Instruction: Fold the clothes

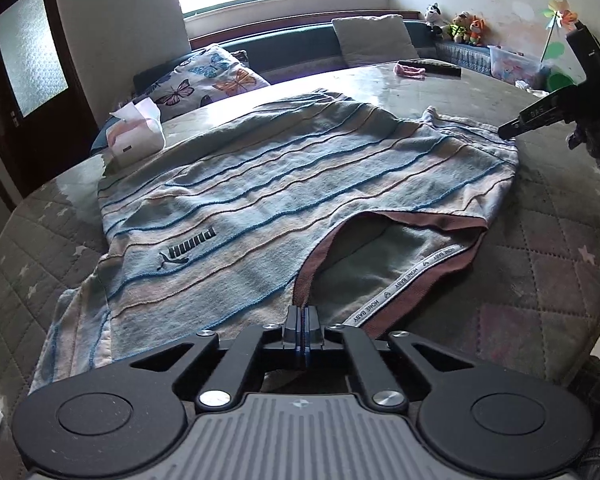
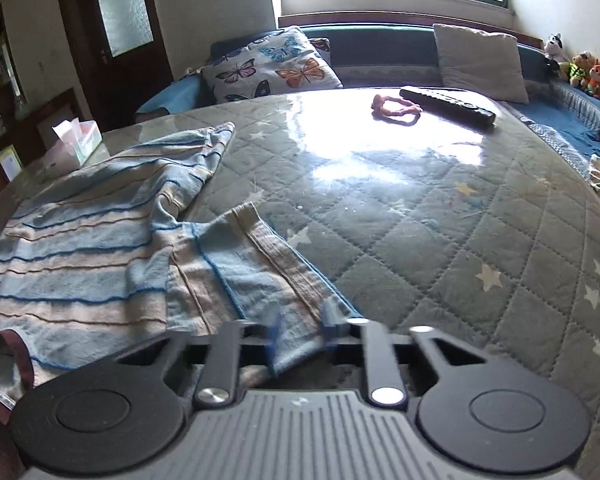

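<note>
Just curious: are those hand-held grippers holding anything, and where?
Both grip the striped shirt: left hand-held gripper on its neckline, right hand-held gripper on a sleeve.

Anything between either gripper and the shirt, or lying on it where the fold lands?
Nothing visible. Left gripper is shut on the striped shirt collar, right gripper on its sleeve. Tissue box sits beside the far hem; remote and pink hair tie lie well off.

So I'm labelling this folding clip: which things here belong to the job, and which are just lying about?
Job: striped T-shirt, left gripper, right gripper.
Lying about: tissue box, remote control, pink scrunchie, butterfly cushion, soft toys.
</note>
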Demonstrator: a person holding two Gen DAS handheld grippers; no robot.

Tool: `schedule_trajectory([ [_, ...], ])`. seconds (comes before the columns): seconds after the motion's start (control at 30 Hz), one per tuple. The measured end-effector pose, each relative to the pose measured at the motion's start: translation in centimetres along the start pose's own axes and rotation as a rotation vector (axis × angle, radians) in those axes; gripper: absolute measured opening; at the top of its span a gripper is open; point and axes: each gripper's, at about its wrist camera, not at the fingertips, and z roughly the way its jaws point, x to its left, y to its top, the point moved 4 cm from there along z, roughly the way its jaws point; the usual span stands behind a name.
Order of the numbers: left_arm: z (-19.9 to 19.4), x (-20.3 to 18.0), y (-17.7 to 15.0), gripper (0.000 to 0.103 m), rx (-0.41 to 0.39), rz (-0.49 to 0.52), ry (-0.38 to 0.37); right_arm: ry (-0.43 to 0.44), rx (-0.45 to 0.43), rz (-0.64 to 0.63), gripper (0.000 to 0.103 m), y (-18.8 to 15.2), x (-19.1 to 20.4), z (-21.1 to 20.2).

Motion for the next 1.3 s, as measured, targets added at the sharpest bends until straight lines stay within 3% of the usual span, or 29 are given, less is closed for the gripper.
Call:
schedule_trajectory([
  [0.23, -1.1, -0.1, 0.0, 0.001, -0.005, 0.044, -0.035, -0.048, -0.026, -0.002, 0.0, -0.6, -1.3, -3.5],
  [0.33, -0.7, 0.0, -0.2, 0.001, 0.01, 0.064, -0.043, -0.029, -0.016, -0.002, 0.001, -1.1, -2.1, -5.0],
  [0.5, -0.3, -0.1, 0.0, 0.001, 0.012, 0.069, -0.048, 0.005, -0.009, 0.031, 0.011, -1.0, -2.7, -4.7],
  [0.6, -0.4, 0.0, -0.2, 0.001, 0.01, 0.062, -0.047, 0.04, -0.011, 0.031, 0.038, -0.6, -2.0, -3.3],
  [0.83, -0.3, 0.0, -0.2, 0.001, 0.014, 0.054, -0.046, 0.004, -0.008, 0.02, 0.043, 0.3, -1.0, 0.4],
  [0.87, -0.4, 0.0, -0.2, 0.001, 0.014, 0.057, -0.047, 0.003, -0.007, 0.011, 0.043, 0.3, -0.8, 0.4],
  [0.93, -0.4, 0.0, -0.2, 0.001, 0.015, 0.062, -0.048, 0.013, 0.008, 0.001, 0.005, 0.0, -0.6, 0.2],
  [1.1, -0.9, 0.0, -0.4, 0.001, 0.012, 0.083, -0.068, 0.0, 0.004, -0.015, 0.005, -0.9, -0.8, -1.8],
  [1.23, -1.6, -0.7, -1.1, 0.001, 0.014, 0.129, -0.118, -0.035, -0.013, -0.035, 0.005, -2.0, -1.1, -6.2],
  [1.3, -1.7, -1.1, -1.4, 0.001, 0.02, 0.153, -0.148, -0.057, 0.023, -0.031, 0.005, -3.3, -1.5, -7.5],
])
